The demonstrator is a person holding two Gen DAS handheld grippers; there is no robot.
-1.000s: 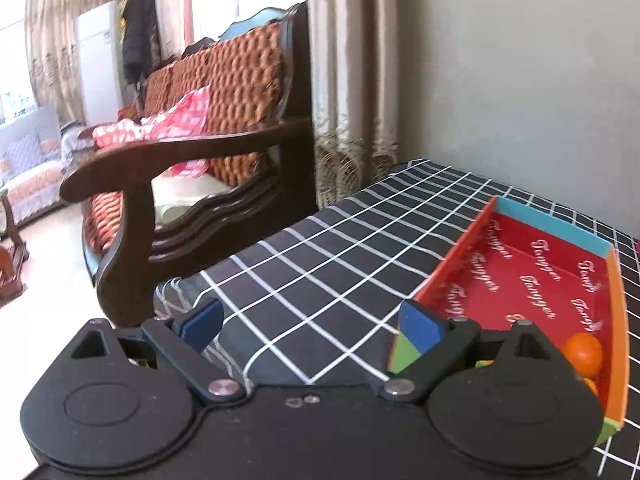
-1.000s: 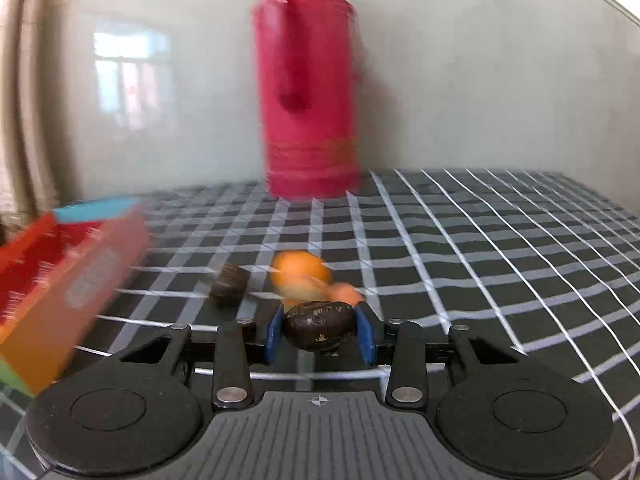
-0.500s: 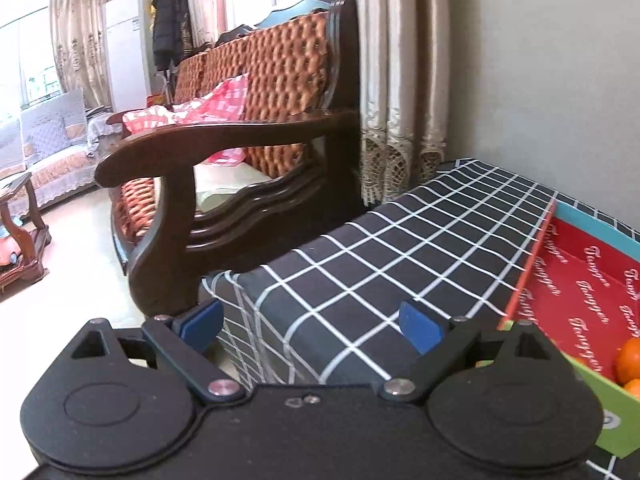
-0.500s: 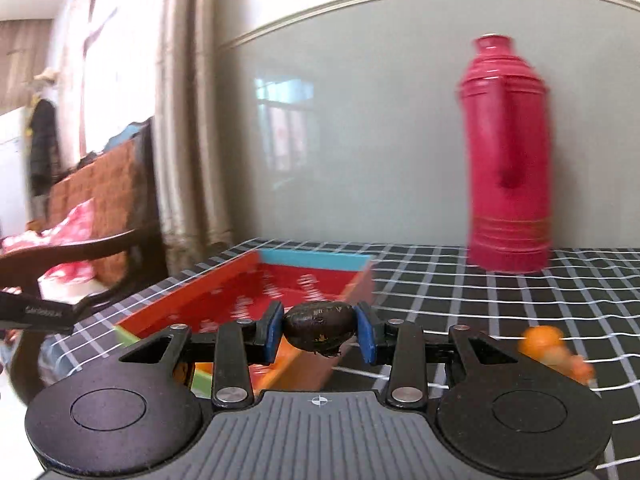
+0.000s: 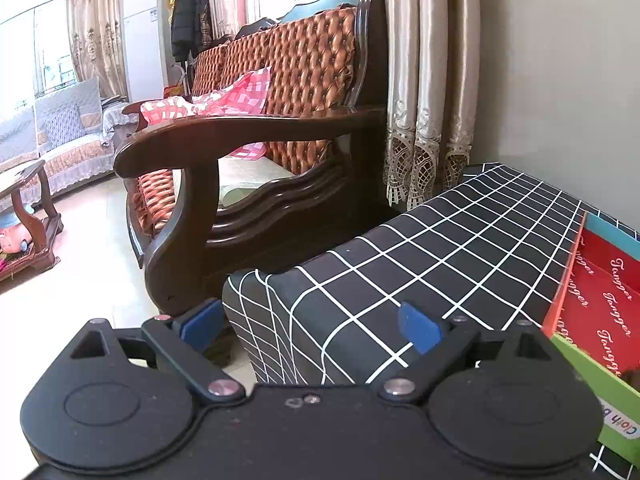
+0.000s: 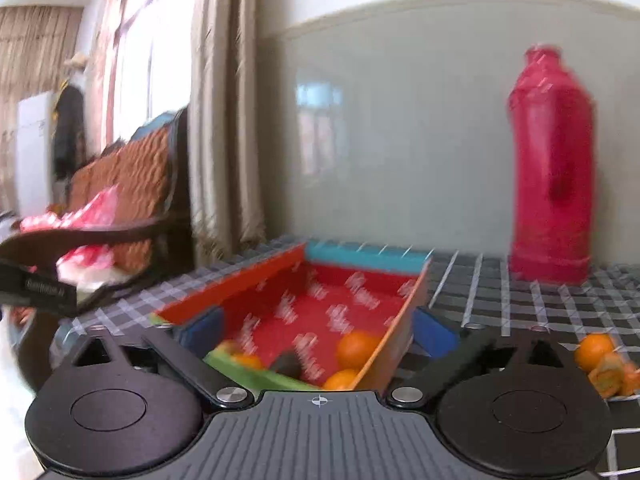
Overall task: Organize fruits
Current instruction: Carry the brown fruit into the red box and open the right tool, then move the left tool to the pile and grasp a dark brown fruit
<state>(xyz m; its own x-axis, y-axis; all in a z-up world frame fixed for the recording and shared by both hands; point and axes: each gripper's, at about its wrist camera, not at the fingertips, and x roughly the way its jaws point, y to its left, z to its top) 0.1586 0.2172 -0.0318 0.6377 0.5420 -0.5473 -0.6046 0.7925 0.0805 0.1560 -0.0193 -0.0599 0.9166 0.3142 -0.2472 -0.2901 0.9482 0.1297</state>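
Note:
In the right wrist view a red-lined fabric box (image 6: 360, 258) with orange, teal and green walls stands on the checked table. Inside lie three oranges, one near the right wall (image 6: 356, 347), and a dark brown fruit (image 6: 286, 363). My right gripper (image 6: 316, 330) is open and empty above the box's near end. Small oranges (image 6: 594, 350) lie on the table to the right. My left gripper (image 5: 310, 322) is open and empty at the table's left corner; the box (image 5: 600, 280) shows at its right.
A tall red thermos (image 6: 552, 168) stands by the wall at the back right. A wooden sofa (image 5: 256, 136) stands left of the table, with curtains (image 5: 428, 80) behind it. The table edge (image 5: 256, 280) drops off at the left.
My right gripper has opened and let the dark fruit go; it now lies in the box. The left gripper has drifted left, so less of the box shows.

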